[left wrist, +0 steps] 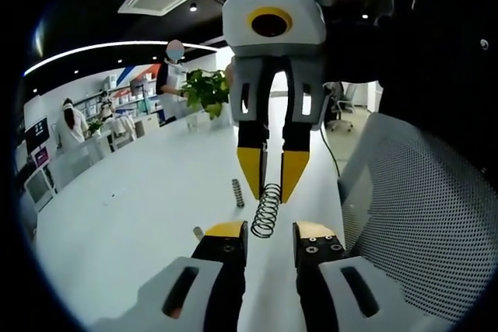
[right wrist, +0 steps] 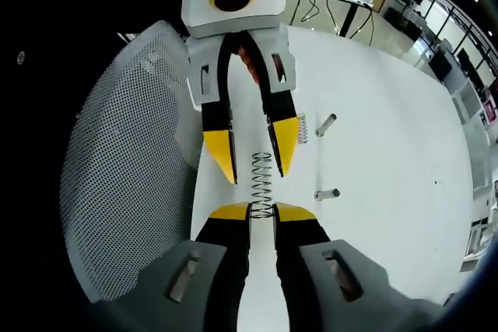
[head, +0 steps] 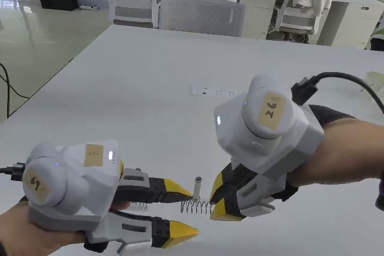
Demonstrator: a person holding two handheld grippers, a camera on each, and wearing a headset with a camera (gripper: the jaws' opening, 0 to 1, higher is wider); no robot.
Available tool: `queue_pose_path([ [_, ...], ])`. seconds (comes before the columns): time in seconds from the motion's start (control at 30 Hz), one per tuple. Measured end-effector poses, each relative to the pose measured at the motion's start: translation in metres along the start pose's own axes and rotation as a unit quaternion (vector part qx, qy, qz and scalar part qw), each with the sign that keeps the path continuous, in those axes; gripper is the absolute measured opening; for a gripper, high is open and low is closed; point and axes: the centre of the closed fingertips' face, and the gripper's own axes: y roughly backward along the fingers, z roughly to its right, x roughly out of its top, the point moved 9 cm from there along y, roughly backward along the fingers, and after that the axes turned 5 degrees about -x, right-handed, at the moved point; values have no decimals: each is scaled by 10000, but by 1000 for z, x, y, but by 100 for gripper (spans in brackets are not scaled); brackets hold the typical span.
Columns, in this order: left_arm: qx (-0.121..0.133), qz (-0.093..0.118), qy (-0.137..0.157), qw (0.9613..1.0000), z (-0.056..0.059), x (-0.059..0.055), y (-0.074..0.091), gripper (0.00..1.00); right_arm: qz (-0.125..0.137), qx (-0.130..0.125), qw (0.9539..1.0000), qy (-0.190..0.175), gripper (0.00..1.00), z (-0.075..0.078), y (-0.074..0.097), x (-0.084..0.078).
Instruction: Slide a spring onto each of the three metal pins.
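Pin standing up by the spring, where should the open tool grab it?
Probably low on the pin, near its foot, coming in level from where the left tool is. It stands upright and thin, so sideways jaws fit around it, leaving its top free for the spring in the right tool.

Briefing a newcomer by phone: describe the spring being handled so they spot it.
On the white table, look between the two facing grippers. The spring is pinched at one end by the right gripper; a second spring lies loose beside the left gripper.

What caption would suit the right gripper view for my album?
Right hand-held gripper pinches a coiled metal spring before the open left hand-held gripper.
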Motion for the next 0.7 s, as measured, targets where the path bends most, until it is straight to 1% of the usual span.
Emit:
queue_pose_path([
  [0.03, -26, 19, -30, 10000, 1, 0, 0, 16, -2, -9, 10000, 28, 13, 0, 0, 0],
  [0.07, -16, 23, -41, 10000, 1, 1, 0, 15, -37, 19, 10000, 80, 13, 0, 0, 0],
  [0.17, -18, 14, -81, 10000, 1, 0, 0, 9, -32, 55, 9998, 162, 13, -2, -1, 0],
  [0.3, -86, 26, -120, 9999, 2, -1, 0, 8, -16, 138, 9997, 206, 13, -4, 1, 0],
  [0.4, -96, 4, -138, 9999, 3, -1, 0, 8, 16, 150, 9997, 198, 13, -4, 4, 0],
  [0.57, -65, -21, -122, 9999, 2, -2, 1, 8, 226, 91, 9996, 111, 13, -2, 13, 4],
  [0.6, -51, -14, -115, 9999, 1, -2, 1, 8, 307, 79, 9995, 91, 13, -1, 16, 6],
  [0.7, -24, -4, -96, 10000, 1, -2, 2, 8, 398, 67, 9992, 55, 13, -1, 19, 8],
])
